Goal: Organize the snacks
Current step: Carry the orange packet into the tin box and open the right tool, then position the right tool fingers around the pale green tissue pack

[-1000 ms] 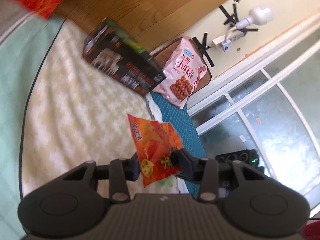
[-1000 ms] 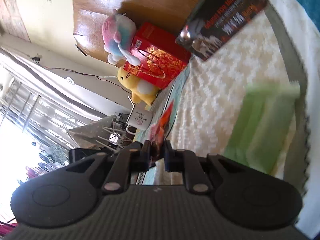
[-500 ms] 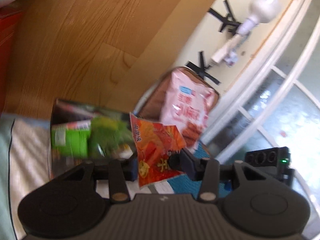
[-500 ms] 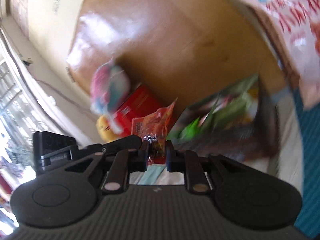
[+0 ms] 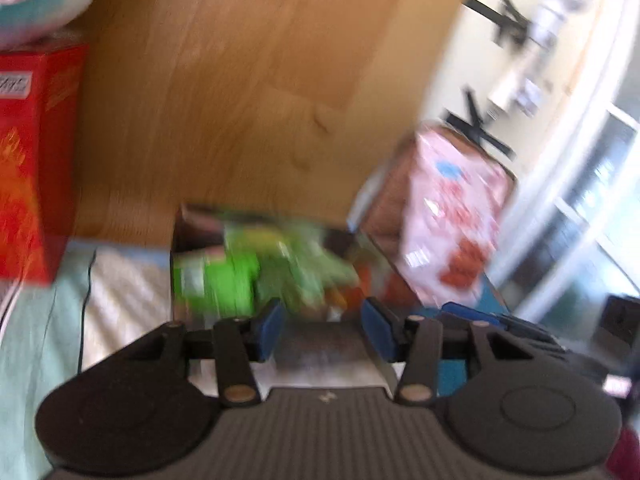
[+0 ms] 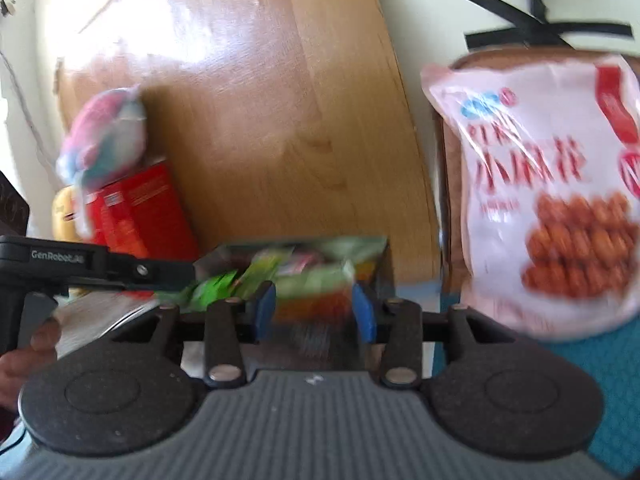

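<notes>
A dark box [image 5: 188, 220] on the bed holds several green snack packets [image 5: 224, 280] and an orange packet [image 5: 352, 292] at its right end. My left gripper [image 5: 324, 330] hangs just before the box, its jaws opening, with nothing between the blue pads [image 5: 268, 326]. In the right wrist view the same box [image 6: 380, 264] lies straight ahead with the orange packet [image 6: 316, 304] in it. My right gripper [image 6: 313, 314] has its jaws opening too, and its pads press on nothing. The left gripper [image 6: 184, 273] reaches in from the left, held by a hand [image 6: 24, 352]. Both views are blurred.
A large pink snack bag [image 6: 540, 200] leans against a brown chair back to the right of the box. A red carton [image 6: 136, 208] with plush toys [image 6: 104, 136] stands to the left. A wooden headboard [image 5: 248, 100] rises behind. Cream bedding [image 5: 124, 292] lies below.
The orange packet, held by both grippers earlier, has left them and lies in the box. Both pairs of jaws have spread apart. Both views have swung up toward the box and headboard.
</notes>
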